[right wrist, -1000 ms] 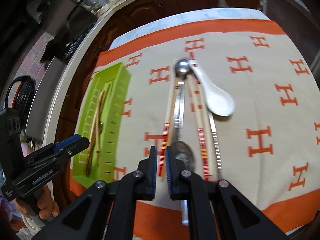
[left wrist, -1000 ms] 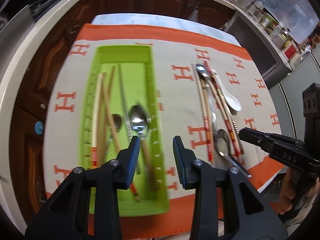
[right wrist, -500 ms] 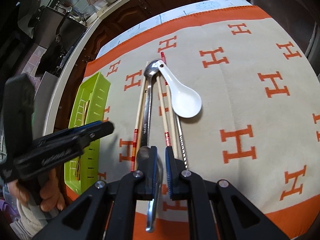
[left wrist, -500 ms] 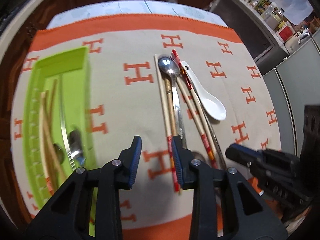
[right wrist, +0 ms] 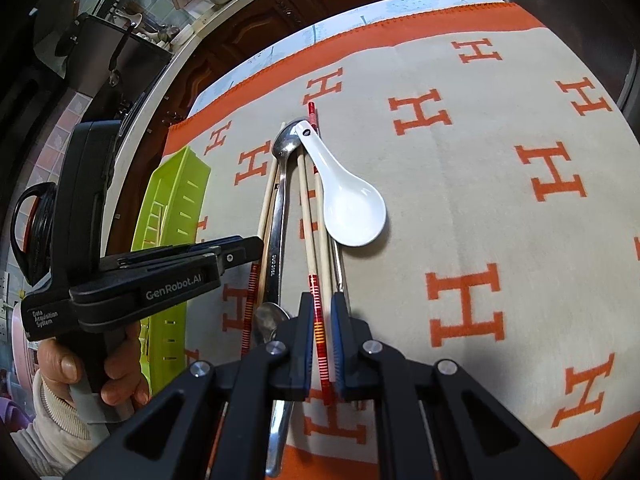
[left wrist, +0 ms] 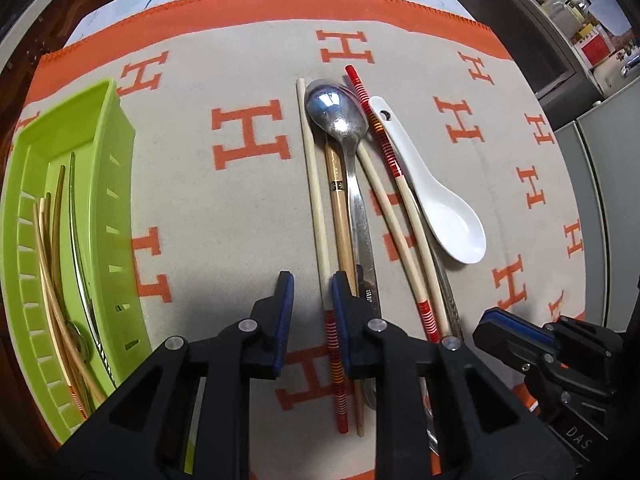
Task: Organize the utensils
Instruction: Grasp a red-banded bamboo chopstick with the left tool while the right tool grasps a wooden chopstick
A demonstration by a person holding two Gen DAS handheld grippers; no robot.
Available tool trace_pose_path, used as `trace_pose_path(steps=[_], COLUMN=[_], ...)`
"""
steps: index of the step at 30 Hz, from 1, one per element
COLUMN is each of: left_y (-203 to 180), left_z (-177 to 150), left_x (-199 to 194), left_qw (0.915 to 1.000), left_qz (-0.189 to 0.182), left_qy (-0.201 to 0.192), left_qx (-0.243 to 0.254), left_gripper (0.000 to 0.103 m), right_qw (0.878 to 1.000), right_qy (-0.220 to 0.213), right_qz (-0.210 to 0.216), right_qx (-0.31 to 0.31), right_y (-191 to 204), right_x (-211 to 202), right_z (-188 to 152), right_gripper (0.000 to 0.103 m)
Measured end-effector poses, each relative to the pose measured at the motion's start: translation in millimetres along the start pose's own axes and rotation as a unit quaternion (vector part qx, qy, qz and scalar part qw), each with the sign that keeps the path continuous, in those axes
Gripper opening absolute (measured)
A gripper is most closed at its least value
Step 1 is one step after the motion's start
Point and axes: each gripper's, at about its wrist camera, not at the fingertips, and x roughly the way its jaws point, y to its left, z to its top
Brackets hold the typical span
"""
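Both grippers moved onto chopsticks (left wrist: 318,200); left (left wrist: 311,312) & right (right wrist: 320,332) fingers apart, empty.

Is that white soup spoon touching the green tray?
Apart. In the left wrist view the white soup spoon lies well right of the green tray, with bare cloth and chopsticks between them.

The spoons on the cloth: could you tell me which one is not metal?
The white ceramic spoon, rightmost in the pile, bowl facing up; the others there are shiny steel spoons.
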Motion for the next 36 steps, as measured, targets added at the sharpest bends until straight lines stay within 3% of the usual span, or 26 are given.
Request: trace_pose_path(steps=[13,16,25,36], left_y=[-10,-11,15,38], left_z=[-8,-6,-24,-53], left_x=[-1,0,-17,-66], left_qw=[0.9977,0.9981,0.9994,0.9967], left_qz=[0.059,0.051,0.009,-0.008], left_qy=[-0.012,-0.02,-0.025,-0.071], left_qx=[0.031,0.027,-0.022,-0.039], left_gripper=[0.013,0.003,0.003,0.003], right_qw=[1.0,1.0,0.999,0.999], right_qy=[0.01,0.019,0.032,0.045], right_qz=[-0.003,-0.005,-0.004,0.013], right_qx=[-0.006,-0.01,-0.025,-0.017], right_y=[0,0,15,46], right_x=[5,9,15,41], right_z=[1,2,5,36], right_gripper=[0.008,0.008,0.008,0.009])
